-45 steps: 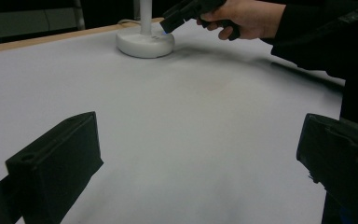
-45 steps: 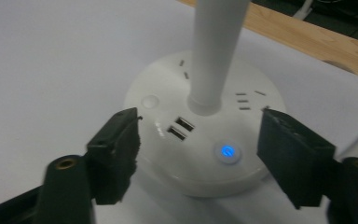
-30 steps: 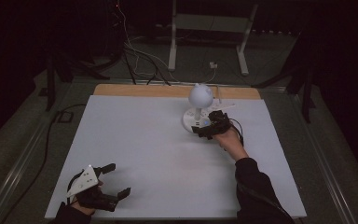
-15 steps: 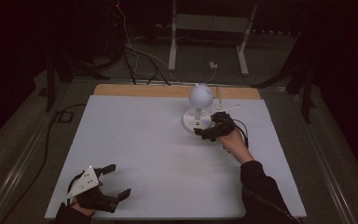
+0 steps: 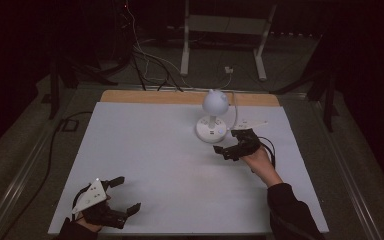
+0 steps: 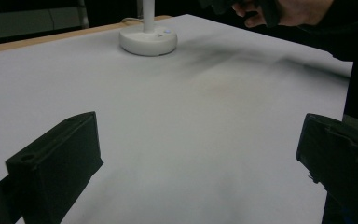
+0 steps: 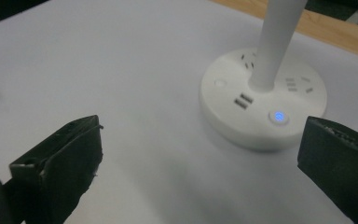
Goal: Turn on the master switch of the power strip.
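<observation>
Your left gripper (image 5: 122,196) rests at the near left corner of the white table (image 5: 145,150), jaws spread wide, gripping nothing. Farther out, your right gripper (image 5: 232,143) hovers just beside the desk lamp (image 5: 213,117), jaws wide too, not touching its round base (image 7: 263,107). Blue button (image 7: 278,116) glows.

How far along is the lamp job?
Done, by the look of it: the button on the lamp base glows blue. In hand: nothing; the right gripper sits open beside the base, apart from it. The left gripper waits open at the near edge. Left: unclear.
</observation>
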Demonstrator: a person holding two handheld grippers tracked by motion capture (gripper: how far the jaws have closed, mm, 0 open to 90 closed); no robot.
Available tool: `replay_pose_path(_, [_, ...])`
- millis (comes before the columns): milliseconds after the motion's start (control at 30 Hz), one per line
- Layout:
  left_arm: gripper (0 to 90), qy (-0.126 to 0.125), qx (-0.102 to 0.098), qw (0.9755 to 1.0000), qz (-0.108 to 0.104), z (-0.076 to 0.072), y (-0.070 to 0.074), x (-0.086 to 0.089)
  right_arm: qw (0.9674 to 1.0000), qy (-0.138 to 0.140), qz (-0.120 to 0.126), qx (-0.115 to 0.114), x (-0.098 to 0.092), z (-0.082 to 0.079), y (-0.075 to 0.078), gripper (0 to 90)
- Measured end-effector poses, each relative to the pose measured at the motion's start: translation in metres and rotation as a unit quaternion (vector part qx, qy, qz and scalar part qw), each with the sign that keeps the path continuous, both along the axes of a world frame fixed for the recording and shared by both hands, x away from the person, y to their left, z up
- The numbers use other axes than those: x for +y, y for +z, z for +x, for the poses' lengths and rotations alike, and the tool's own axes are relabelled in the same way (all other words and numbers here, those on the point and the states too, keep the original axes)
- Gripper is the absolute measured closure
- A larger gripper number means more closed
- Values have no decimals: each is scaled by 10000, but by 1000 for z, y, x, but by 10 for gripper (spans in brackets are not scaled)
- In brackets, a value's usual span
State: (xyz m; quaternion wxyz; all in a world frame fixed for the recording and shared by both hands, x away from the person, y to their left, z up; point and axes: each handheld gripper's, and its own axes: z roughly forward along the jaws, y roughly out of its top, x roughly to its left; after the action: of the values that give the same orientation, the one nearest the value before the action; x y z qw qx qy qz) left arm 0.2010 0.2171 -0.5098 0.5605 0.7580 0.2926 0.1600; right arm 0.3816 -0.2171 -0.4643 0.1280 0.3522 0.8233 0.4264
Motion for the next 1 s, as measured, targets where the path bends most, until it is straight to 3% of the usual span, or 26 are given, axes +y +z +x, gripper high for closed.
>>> replay_pose_path(433, [2, -11, 27, 10000, 1, 1, 0, 0, 9999, 127, 61, 68, -17, -35, -15, 0])
replay_pose_path(833, [2, -26, 16, 10000, 1, 0, 0, 0, 9996, 224, -144, 55, -31, -65, -31, 0])
replay_pose_path(1000, [2, -18, 11, 10000, 11, 0, 0, 0, 9995, 229, -164, 153, -39, -76, -40, 1])
